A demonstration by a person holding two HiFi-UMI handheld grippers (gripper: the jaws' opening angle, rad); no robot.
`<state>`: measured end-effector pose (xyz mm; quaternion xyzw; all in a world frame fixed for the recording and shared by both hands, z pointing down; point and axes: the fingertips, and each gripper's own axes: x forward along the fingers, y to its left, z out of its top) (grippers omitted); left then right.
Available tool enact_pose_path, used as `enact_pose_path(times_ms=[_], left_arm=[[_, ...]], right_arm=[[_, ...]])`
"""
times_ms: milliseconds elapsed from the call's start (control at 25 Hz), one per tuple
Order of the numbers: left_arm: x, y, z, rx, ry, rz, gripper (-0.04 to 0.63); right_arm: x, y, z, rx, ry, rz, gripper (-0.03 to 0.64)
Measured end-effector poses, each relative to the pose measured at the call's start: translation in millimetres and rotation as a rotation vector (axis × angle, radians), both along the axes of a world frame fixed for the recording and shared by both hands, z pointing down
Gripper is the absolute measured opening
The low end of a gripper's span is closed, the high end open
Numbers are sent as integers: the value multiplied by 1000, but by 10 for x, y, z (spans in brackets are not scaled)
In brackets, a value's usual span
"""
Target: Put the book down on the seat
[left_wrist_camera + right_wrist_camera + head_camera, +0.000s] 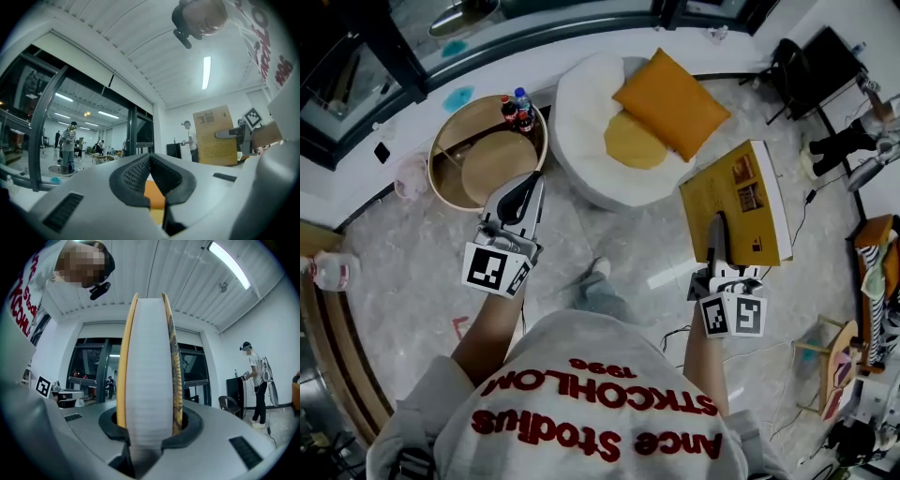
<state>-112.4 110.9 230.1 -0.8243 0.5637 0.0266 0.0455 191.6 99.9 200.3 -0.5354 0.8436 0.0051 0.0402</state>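
- Head view: the book (741, 202), with a yellow cover and a thick white page block, is in the air over the grey floor (412, 244). It is beside the round white seat (577, 112) and not on it.
- The right gripper (717, 227) clamps the book's lower edge. The left gripper (528, 184) is well apart from it, with its tips together and nothing in them.
- Only this view shows the orange cushion (670, 98) and the yellow pad (633, 141) on the seat. It alone also shows the round wooden table (487, 155) with bottles (517, 111).
- Right gripper view: the book (150, 376) is seen edge-on, with pages between two covers. The right gripper (150, 430) presses both pads on the covers.
- Left gripper view: the left gripper (150, 159) has its pads meeting at the tip and holds nothing. The book's (214, 136) cover print is too small to read.
- Writing: the red lettering on the white shirt (600, 412) is upside down here. "1996" can be made out.
- A standing person (255, 380) shows in the right gripper view.
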Motion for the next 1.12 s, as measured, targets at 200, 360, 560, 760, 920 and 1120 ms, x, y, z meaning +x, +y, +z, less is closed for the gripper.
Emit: enact_pose_path(times_ms=[200,360,560,760,920,1120], left_arm=[[126,-468,-5,-8,-12,-16,14],[239,-865,22,-17,-41,-13,14],[274,-1282,20,-19,-34,-27,14],[247,-1592,-23,-3,-34,-48,14],[301,-1768,-17,-4,-33,-49,14],[366,-1963,-32,2,-45,-44,14]], right_arm=[[172,-469,-23,0,-7,-5,156],[295,-902,-25,-1,-26,-8,156],[341,-1405,-47,5,-24,-34,156],[306,-1796,-76,18,-23,-59,156],[342,-1983,-64,20,-36,-64,156],[449,-2171,9,8,-65,-52,156]])
